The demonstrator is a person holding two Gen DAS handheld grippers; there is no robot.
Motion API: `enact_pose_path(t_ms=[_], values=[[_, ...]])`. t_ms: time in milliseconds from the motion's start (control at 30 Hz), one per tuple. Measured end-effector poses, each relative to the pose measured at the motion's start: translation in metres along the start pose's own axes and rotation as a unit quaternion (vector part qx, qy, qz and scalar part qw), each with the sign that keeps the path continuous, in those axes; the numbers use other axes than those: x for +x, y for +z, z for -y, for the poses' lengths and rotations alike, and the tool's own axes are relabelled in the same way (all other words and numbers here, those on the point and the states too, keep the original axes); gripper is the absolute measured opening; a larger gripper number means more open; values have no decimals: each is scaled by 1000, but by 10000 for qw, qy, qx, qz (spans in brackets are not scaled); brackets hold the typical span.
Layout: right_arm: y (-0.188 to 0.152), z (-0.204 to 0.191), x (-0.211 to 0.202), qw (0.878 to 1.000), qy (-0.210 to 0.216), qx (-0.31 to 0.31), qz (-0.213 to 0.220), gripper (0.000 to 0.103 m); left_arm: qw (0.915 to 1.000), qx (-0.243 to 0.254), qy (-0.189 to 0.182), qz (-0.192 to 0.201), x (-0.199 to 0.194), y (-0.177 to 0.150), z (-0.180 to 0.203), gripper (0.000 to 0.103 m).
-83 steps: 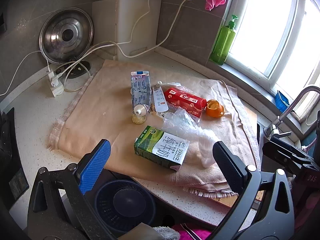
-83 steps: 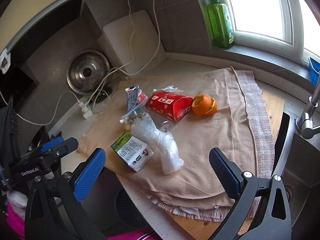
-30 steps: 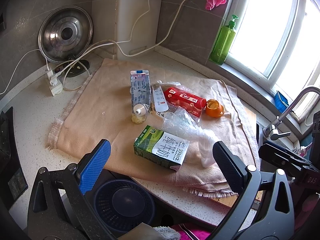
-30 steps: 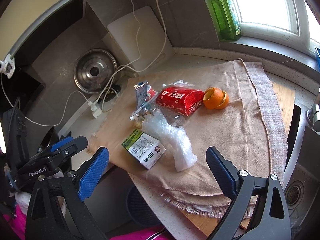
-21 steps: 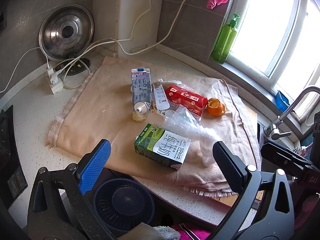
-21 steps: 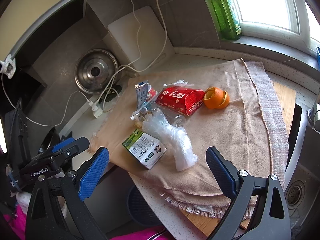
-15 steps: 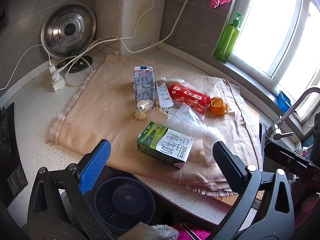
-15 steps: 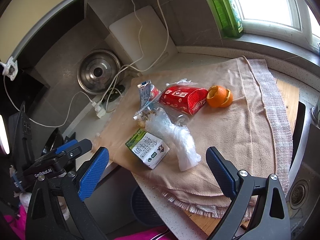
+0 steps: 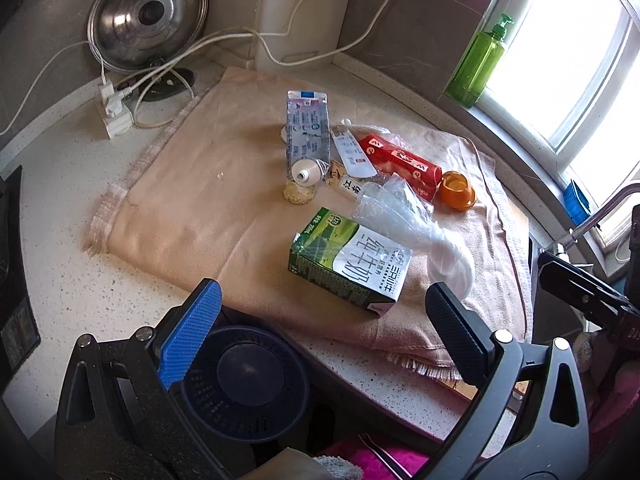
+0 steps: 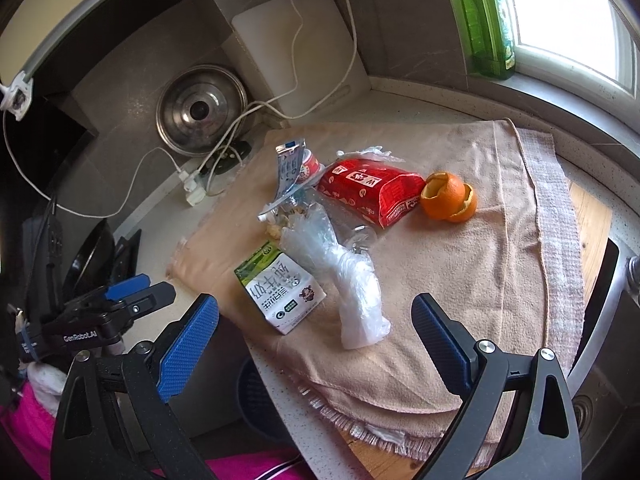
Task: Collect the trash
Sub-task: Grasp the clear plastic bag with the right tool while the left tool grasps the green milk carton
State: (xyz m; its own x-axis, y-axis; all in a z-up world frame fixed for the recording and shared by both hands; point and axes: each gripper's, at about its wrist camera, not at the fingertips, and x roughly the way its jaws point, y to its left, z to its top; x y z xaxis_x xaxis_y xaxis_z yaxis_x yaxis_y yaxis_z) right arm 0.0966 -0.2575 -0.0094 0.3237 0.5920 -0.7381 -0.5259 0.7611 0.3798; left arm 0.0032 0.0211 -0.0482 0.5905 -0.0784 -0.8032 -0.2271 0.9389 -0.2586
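Note:
Trash lies on a beige towel (image 9: 208,200) on the counter: a green-and-white milk carton (image 9: 348,266) (image 10: 280,286), a clear plastic bag (image 9: 416,232) (image 10: 348,280), a red carton (image 9: 400,162) (image 10: 370,188), orange peel (image 9: 456,190) (image 10: 448,196), a flattened tube (image 9: 306,136) and a small crumb lump (image 9: 298,194). A dark blue bin (image 9: 244,380) stands below the counter edge. My left gripper (image 9: 320,324) is open and empty, above the bin and short of the milk carton. My right gripper (image 10: 316,336) is open and empty, just short of the carton and bag.
A steel pot lid (image 9: 148,16) and a white cutting board (image 9: 296,12) lean on the back wall, with white cables and a power strip (image 9: 114,110). A green soap bottle (image 9: 478,62) stands on the sill. The sink and faucet (image 9: 588,220) are at the right.
Both grippers have moved forward toward the trash; the milk carton and bag look larger and nearer. Nothing on the towel has moved. Both stay open.

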Motion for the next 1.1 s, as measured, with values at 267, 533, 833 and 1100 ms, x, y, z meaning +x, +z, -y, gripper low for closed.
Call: enact_pose_path(t_ms=[267, 533, 833, 1100], values=[[7, 21, 34, 9987, 83, 83, -499, 69, 9987, -260, -155, -411, 28, 5, 3, 103], [22, 28, 68, 9951, 169, -213, -947, 60, 9975, -321, -107, -615, 45, 8, 11, 103], [38, 30, 104, 9862, 367, -655, -1475, 44, 9913, -1003, 68, -849, 73, 18, 8, 103], [31, 45, 113, 9830, 537, -500, -1680, 27, 9837, -1481, 269, -989, 101, 31, 10, 103]])
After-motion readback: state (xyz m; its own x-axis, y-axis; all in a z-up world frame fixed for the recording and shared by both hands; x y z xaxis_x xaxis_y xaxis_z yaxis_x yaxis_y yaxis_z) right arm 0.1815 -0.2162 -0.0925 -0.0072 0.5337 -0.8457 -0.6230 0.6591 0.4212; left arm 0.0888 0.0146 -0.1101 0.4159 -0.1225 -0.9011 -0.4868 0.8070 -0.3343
